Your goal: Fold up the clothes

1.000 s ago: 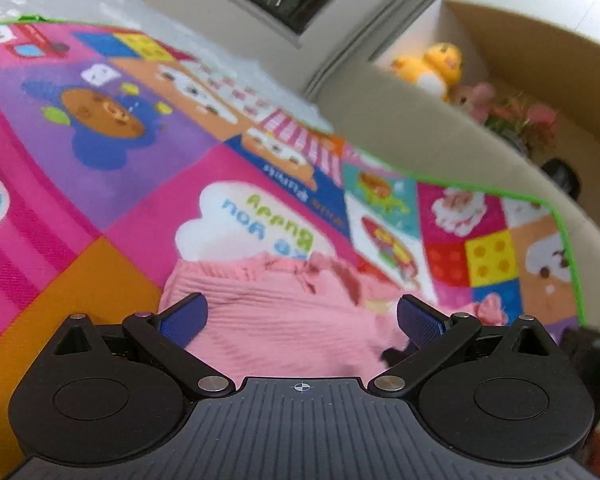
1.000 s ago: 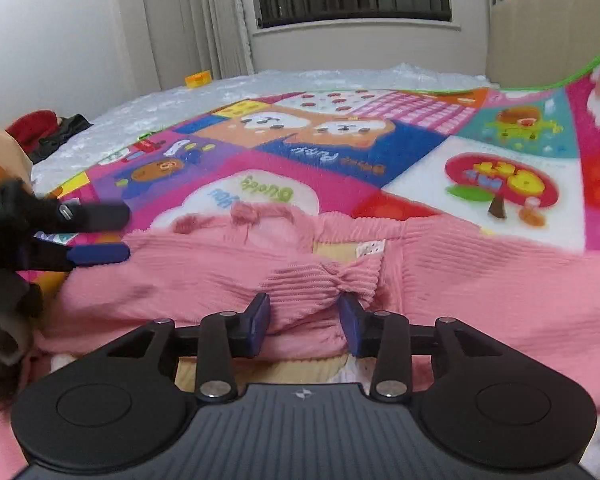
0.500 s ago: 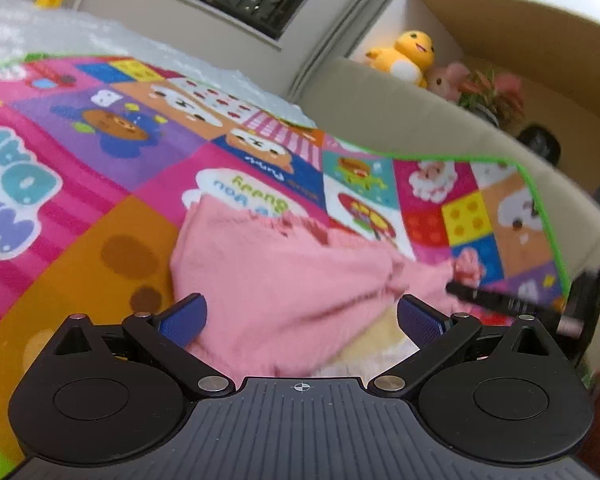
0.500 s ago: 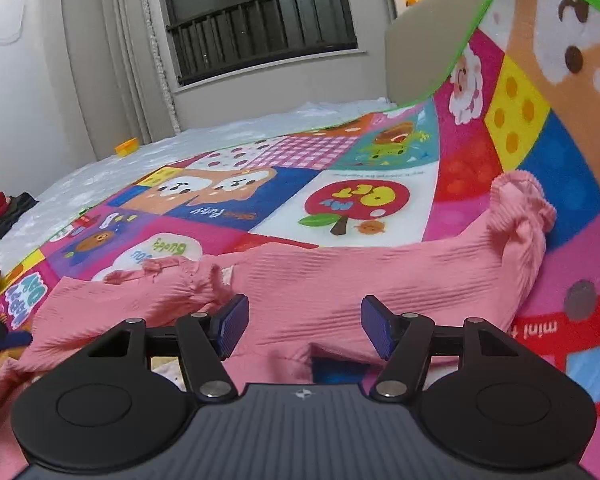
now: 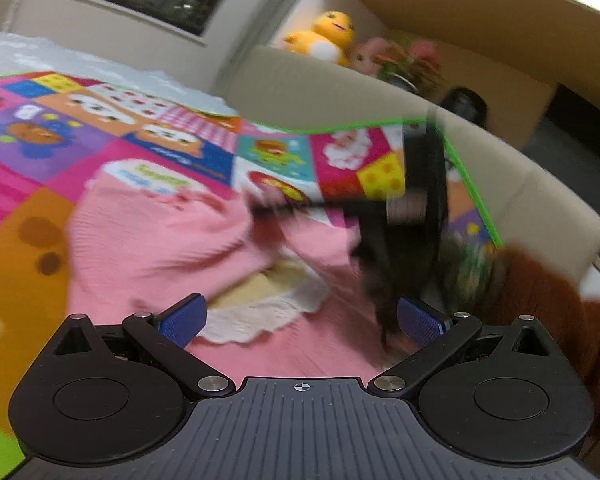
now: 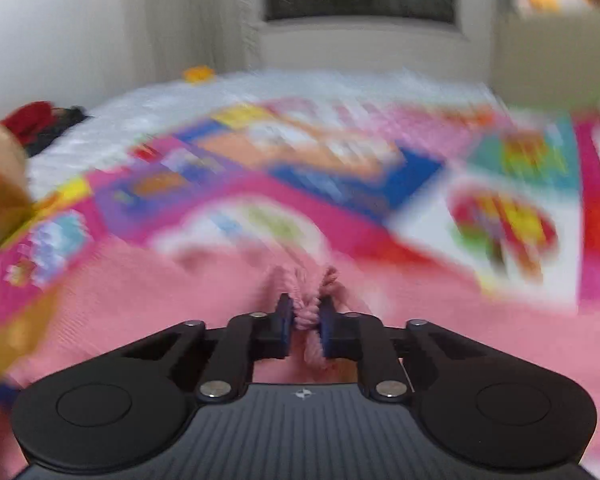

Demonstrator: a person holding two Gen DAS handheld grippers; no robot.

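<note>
A pink ribbed garment (image 5: 148, 240) lies partly folded on a colourful patchwork play mat (image 5: 60, 136), with a cream inner lining and white lace trim (image 5: 260, 320) showing at its near edge. My left gripper (image 5: 300, 320) hovers open just above that edge, nothing between its blue pads. In the right wrist view my right gripper (image 6: 305, 322) is shut on a bunched ruffled bit of the pink garment (image 6: 140, 292). The right gripper (image 5: 412, 216) also shows in the left wrist view as a dark blurred shape over the garment's right side.
The mat's green-trimmed edge (image 5: 472, 184) runs against a beige padded headboard (image 5: 520, 184). Plush toys (image 5: 324, 32) and flowers sit on the ledge behind it. A rust-coloured sleeve (image 5: 540, 300) is at the right. White bedding (image 6: 140, 120) and dark red clothes (image 6: 36, 120) lie beyond the mat.
My right gripper has closed onto a ruffled part of the pink garment and swung left over it, both views blurring. The left gripper stays open, drawn slightly back toward the lace edge.
</note>
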